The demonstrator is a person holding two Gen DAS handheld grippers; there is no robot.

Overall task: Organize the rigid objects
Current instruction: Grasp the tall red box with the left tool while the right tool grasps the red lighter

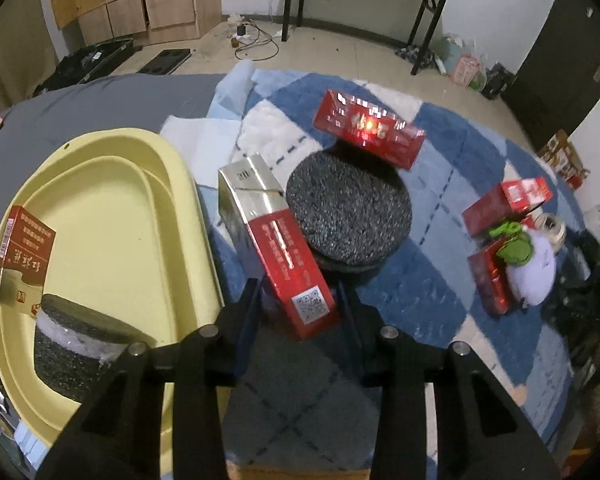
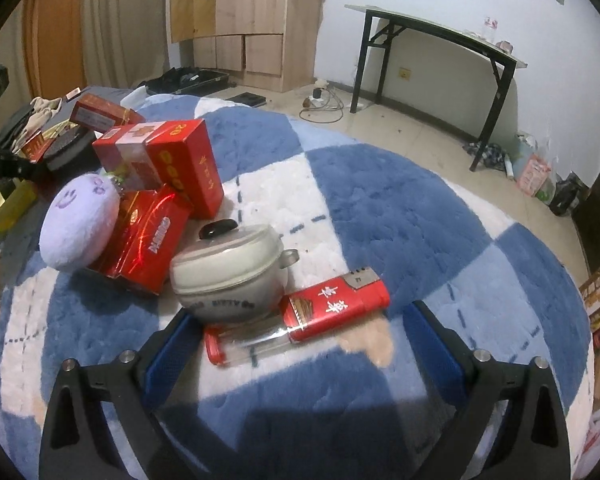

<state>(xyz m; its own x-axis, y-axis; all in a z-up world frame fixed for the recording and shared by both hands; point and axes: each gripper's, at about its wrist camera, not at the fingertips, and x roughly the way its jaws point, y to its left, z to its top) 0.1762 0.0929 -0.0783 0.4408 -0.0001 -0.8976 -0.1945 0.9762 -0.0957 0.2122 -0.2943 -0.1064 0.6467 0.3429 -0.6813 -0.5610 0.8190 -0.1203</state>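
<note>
On the left at nine o'clock sits a yellow tray [image 1: 112, 200]. Inside it are a red and gold box [image 1: 22, 256] and a round speckled black block [image 1: 72, 344]. The left gripper [image 1: 298, 300] pinches a long red and silver box [image 1: 276, 248], which leans on another speckled round block [image 1: 348, 208] on the blue checkered blanket [image 1: 440, 292]. The right gripper [image 2: 300, 328] is spread wide around a red lighter [image 2: 300, 324], not squeezing it. At eleven o'clock from it sits a small white pot [image 2: 228, 276] with its lid on.
</note>
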